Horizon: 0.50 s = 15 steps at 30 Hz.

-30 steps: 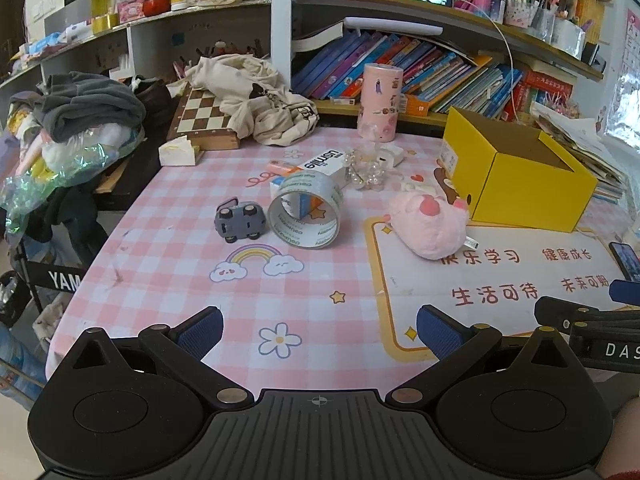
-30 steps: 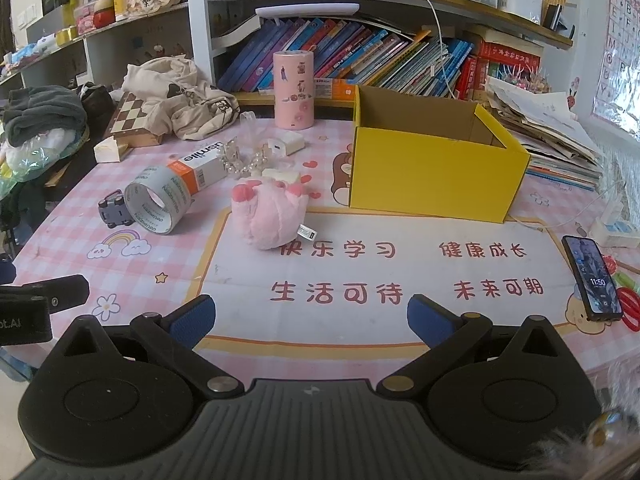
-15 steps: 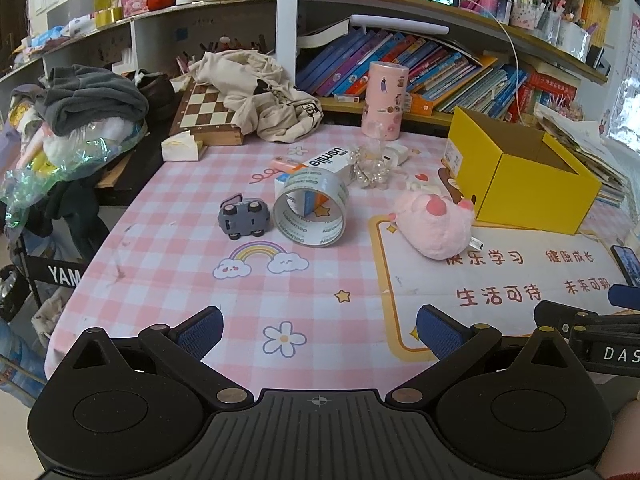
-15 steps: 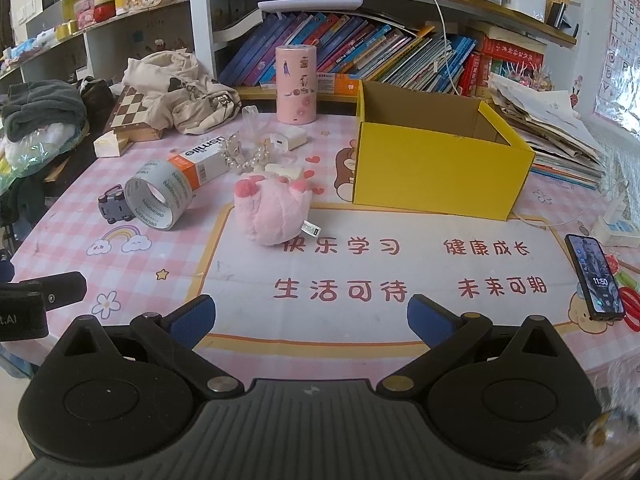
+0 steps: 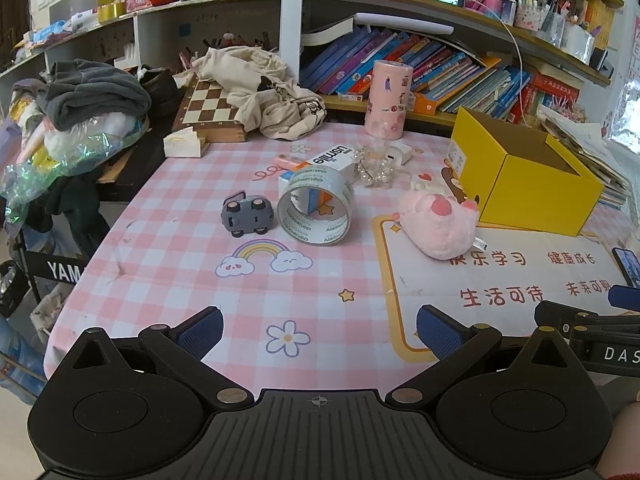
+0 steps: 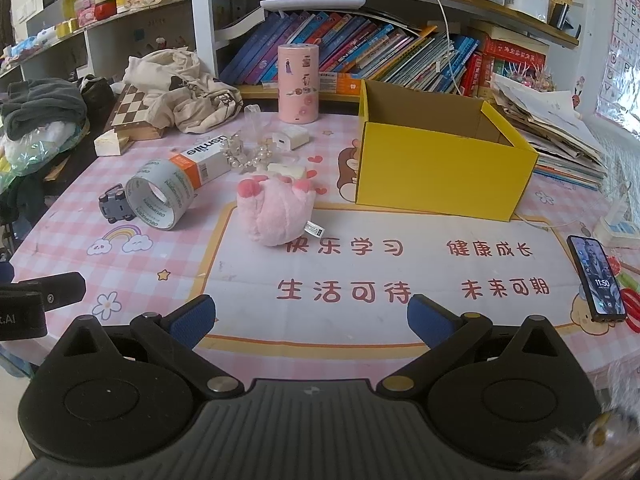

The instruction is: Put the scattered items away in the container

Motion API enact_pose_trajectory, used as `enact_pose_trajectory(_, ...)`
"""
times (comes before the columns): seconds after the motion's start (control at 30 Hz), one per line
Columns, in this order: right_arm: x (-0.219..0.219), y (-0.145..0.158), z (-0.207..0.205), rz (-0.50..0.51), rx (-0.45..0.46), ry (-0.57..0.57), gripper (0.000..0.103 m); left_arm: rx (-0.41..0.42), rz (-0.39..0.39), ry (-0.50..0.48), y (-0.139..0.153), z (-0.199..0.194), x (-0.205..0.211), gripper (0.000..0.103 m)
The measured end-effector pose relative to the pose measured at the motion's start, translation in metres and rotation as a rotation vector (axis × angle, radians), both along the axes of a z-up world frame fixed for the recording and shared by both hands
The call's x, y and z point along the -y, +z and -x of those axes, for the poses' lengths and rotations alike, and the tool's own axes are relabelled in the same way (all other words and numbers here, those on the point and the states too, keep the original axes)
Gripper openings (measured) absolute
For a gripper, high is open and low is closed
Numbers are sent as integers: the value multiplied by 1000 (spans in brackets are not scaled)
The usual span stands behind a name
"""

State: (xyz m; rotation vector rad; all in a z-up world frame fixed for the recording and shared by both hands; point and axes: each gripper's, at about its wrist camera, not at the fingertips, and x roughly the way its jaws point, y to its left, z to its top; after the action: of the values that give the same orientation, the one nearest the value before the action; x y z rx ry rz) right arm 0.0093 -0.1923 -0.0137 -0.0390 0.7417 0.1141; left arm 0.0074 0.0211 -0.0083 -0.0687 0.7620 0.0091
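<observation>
An open yellow box [image 5: 520, 184] [image 6: 436, 160] stands at the back right of the pink table. A pink plush toy [image 5: 438, 226] [image 6: 276, 212] lies left of it. A roll of clear tape [image 5: 316, 212] [image 6: 160, 198], a grey toy car [image 5: 248, 216] [image 6: 114, 204], a white and orange carton [image 5: 324, 160] [image 6: 200, 160] and a bead bracelet [image 5: 374, 168] [image 6: 246, 156] lie further left. My left gripper [image 5: 320, 332] and my right gripper [image 6: 310, 320] are open and empty, near the table's front edge.
A pink cylinder tin [image 6: 298, 84] and a white charger [image 6: 290, 138] stand behind the items. A phone [image 6: 598, 280] lies at the right edge. A chessboard [image 5: 208, 108] and beige cloth [image 5: 264, 88] sit at the back left. Bookshelves run behind.
Both grippers have moved slightly forward toward the items; the view has shifted a little. Nothing on the table has moved.
</observation>
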Motion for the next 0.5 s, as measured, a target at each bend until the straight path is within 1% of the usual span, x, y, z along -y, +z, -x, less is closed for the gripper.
enact_pose_trajectory(0.5,-3,0,0,3,-4,-3,103,-3,4,0,-2,-1,-2,103)
